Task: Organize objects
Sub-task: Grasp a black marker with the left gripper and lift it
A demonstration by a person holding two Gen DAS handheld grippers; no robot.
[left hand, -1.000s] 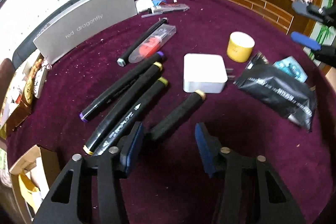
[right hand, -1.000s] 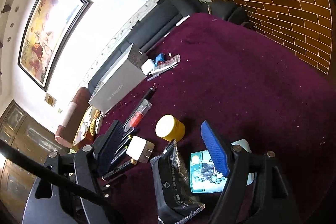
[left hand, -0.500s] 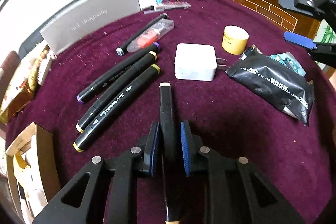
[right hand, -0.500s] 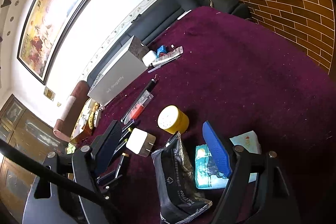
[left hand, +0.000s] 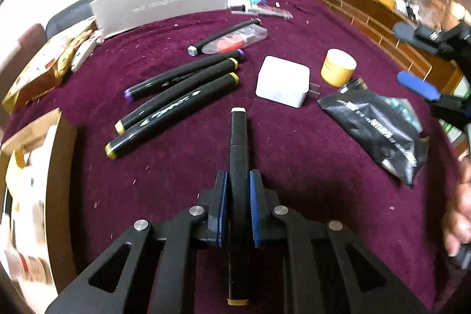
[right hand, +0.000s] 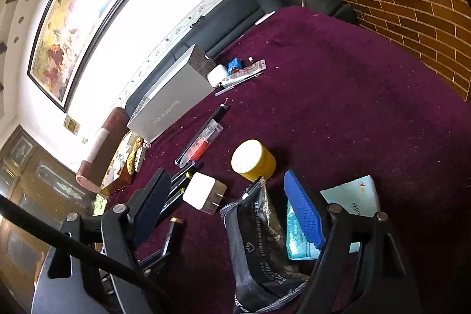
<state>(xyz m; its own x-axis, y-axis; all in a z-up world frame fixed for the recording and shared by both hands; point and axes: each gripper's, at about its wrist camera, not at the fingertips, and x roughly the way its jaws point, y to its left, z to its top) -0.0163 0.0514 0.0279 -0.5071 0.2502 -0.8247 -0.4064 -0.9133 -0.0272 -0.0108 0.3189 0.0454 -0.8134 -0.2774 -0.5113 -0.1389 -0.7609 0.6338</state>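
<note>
My left gripper has its jaws closing tight, the blue pads pressing on a black marker with a cream cap that points away along the fingers. That marker also shows low in the right wrist view. Three more black markers lie side by side to the left on the purple cloth. A white charger, a yellow jar and a black pouch lie to the right. My right gripper stands open above the black pouch and a teal packet, holding nothing.
A grey box stands at the back, with a pen and a clear case in front of it. An open cardboard box sits at the left edge. A hand shows at the right edge. A brick counter borders the table.
The left gripper's jaws closed around the cream-capped marker, which swung from slanting to straight along the fingers. The left view shifted over the table. The right gripper barely moved.
</note>
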